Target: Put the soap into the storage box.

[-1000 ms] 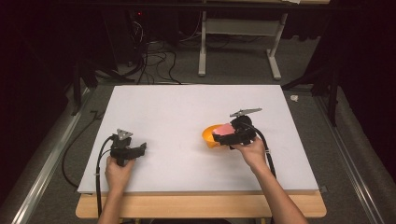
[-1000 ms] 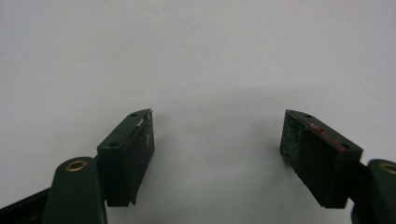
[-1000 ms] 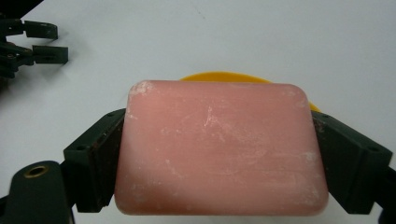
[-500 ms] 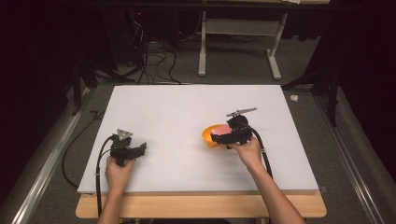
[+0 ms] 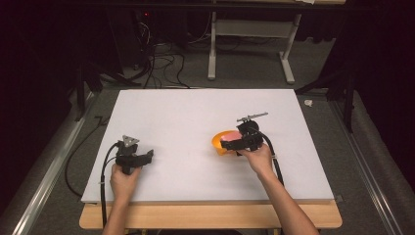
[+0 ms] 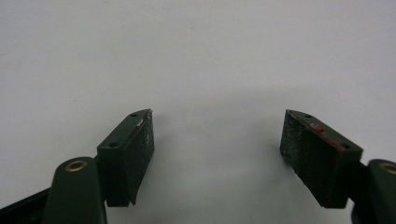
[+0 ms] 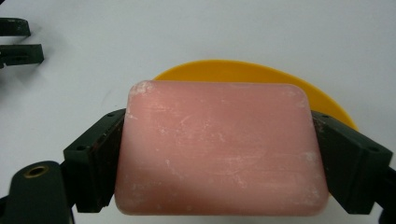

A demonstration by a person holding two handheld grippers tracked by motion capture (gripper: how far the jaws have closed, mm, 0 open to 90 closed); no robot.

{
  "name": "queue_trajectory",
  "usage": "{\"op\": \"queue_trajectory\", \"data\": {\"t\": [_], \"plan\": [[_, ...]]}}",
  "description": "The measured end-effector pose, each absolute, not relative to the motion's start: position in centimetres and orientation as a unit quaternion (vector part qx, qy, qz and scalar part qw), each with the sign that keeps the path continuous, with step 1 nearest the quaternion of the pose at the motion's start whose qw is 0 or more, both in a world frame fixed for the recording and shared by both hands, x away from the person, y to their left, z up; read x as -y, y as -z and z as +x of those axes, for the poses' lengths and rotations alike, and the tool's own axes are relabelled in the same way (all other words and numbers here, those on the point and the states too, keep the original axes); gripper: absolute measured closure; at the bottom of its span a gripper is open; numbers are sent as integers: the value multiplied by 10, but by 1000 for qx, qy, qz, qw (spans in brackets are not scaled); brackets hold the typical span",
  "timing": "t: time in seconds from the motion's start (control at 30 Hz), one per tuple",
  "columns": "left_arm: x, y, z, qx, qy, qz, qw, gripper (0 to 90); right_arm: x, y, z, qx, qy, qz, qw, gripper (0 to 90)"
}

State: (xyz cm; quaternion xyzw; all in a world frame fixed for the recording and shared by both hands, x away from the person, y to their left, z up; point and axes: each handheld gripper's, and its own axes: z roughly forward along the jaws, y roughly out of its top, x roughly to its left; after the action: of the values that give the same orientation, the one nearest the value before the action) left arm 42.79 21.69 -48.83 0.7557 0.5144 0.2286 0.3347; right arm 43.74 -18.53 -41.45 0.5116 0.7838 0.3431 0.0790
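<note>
A pink bar of soap (image 7: 219,149) sits between the black jaws of my right gripper (image 7: 219,163), whose pads press on both of its short sides. Behind and under it lies an orange dish (image 7: 261,74). In the high view the right gripper (image 5: 234,143) hovers over that orange dish (image 5: 218,142), right of the board's middle, with a bit of pink soap (image 5: 234,134) showing. My left gripper (image 5: 147,155) rests near the front left of the board. Its jaws stand wide apart over bare white surface (image 6: 217,140), with nothing between them.
The white board (image 5: 195,117) lies on a wooden table (image 5: 205,215). Cables (image 5: 161,63) and the legs of a metal stand (image 5: 249,54) lie on the grey floor beyond it. Metal rails (image 5: 44,171) run along both sides. A small white scrap (image 5: 308,103) lies off the far right corner.
The right gripper with the soap has shifted slightly left over the orange dish. The left hand has stayed still.
</note>
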Motion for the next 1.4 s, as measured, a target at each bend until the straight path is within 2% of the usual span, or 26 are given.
{"op": "queue_trajectory", "data": {"t": [0.57, 1.4], "plan": [[-217, 488, 428, -515, -228, 755, 335, 264, 181, 417, 440, -784, -328, 518, 96, 135], [-217, 488, 428, -515, -228, 755, 335, 264, 180, 424, 444, -779, -312, 536, 92, 131]]}}
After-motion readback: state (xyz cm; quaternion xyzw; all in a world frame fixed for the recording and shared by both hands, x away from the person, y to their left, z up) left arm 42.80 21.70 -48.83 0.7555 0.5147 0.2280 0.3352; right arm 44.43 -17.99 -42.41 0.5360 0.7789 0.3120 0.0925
